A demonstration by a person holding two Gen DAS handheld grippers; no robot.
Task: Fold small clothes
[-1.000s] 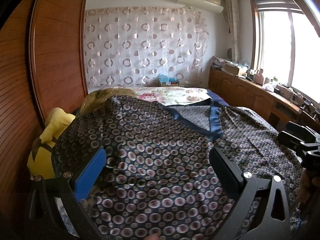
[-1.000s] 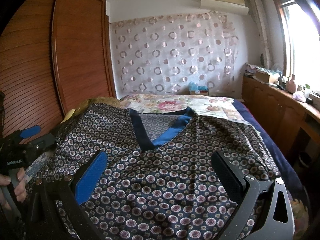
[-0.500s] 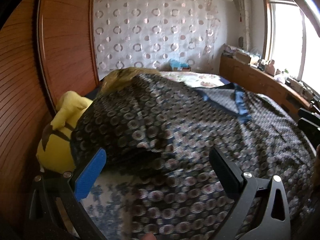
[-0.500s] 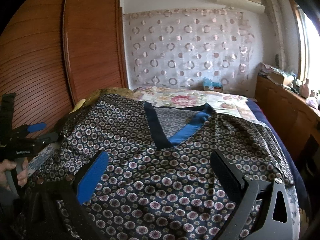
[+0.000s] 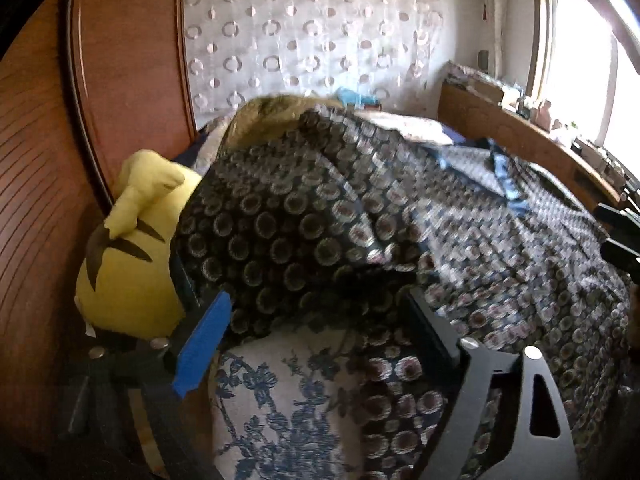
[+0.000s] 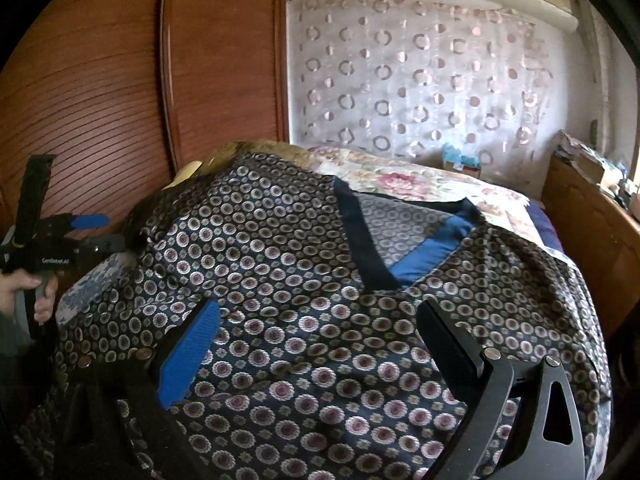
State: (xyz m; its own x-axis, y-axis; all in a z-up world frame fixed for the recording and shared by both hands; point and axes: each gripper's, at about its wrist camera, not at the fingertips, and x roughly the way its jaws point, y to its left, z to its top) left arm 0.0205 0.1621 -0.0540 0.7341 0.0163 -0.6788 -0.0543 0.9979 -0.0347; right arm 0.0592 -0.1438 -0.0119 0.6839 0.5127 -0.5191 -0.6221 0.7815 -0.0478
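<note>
A dark navy top [image 6: 304,280] with a small circle print and a blue V-neck band [image 6: 420,260] lies spread on the bed. In the left wrist view its left sleeve side [image 5: 300,232] is humped and folded. My left gripper [image 5: 316,320] is open at that sleeve's edge, just over the floral sheet; it also shows in the right wrist view [image 6: 100,232] at the far left. My right gripper [image 6: 320,332] is open and empty, low over the top's chest.
A yellow plush toy [image 5: 128,248] sits against the wooden wardrobe [image 5: 48,160] left of the top. A floral bedsheet [image 5: 280,400] shows under the garment. A wooden cabinet with clutter [image 5: 520,132] runs along the window on the right.
My left gripper has swung left and down to the sleeve side, so the plush toy and bare sheet come into view. The right gripper has turned slightly left and stays over the chest.
</note>
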